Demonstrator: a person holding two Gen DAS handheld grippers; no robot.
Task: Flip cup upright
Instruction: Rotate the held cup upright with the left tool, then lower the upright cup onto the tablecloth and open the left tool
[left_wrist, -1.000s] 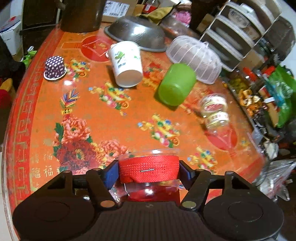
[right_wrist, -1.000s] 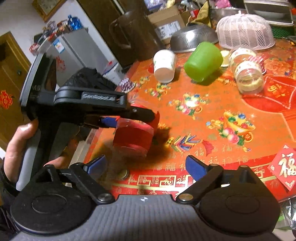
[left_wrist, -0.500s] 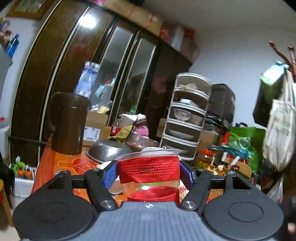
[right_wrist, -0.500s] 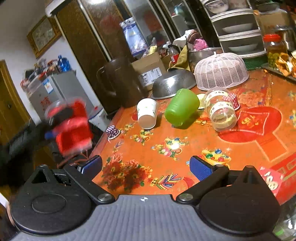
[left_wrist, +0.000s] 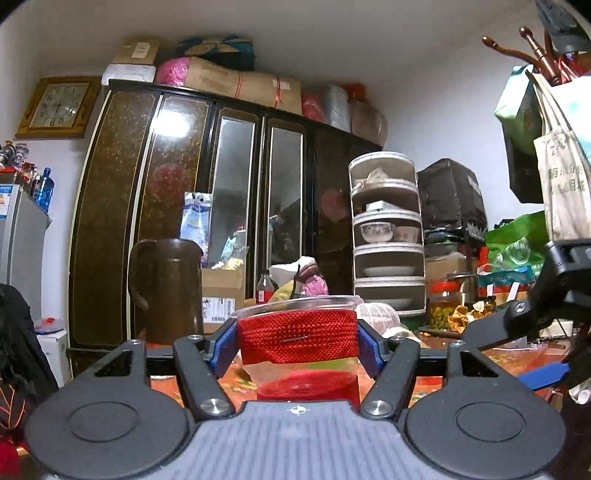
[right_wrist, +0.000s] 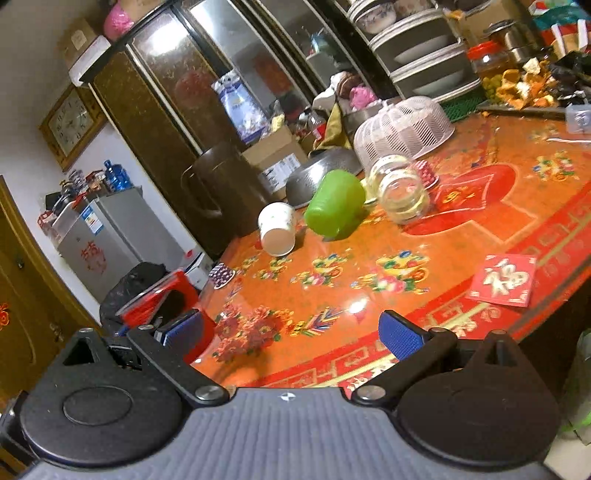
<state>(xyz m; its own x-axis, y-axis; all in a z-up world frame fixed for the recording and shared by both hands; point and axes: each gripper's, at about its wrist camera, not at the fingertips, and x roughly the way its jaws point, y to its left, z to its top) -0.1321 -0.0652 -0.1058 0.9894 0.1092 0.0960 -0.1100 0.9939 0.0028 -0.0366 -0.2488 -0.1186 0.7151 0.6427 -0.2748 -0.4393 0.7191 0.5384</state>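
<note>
In the left wrist view, the left gripper (left_wrist: 297, 347) fills the bottom of the frame, its blue pads pinching a clear plastic cup (left_wrist: 299, 354) wrapped in a red mesh sleeve. The cup sits dead centre between the fingers, rim at the top and red base at the bottom, so it reads as upright. Just behind it, at centre left, stands a dark brown jug (left_wrist: 166, 291), and a cardboard box (left_wrist: 221, 295) sits to its right. Farther back a tall dark cabinet (left_wrist: 207, 206) spans the middle, with a tiered dish rack (left_wrist: 386, 236) at centre right and a wall clock (left_wrist: 57, 107) at upper left.

In the right wrist view, the right gripper (right_wrist: 291, 328) occupies the bottom, its blue fingers spread wide with nothing between them. At lower left the red-sleeved cup (right_wrist: 155, 299) shows partly behind the left finger, at the edge of the orange patterned table (right_wrist: 461, 236). A red paper square (right_wrist: 504, 280) lies at right. Beyond it, around the middle of the frame, a white paper cup (right_wrist: 277, 229), a green cup (right_wrist: 334, 208) and a glass jar (right_wrist: 400, 192) all lie on their sides in a row. Behind them sit a metal bowl (right_wrist: 317, 173) and a white mesh cover (right_wrist: 402, 127), both upside down.
</note>
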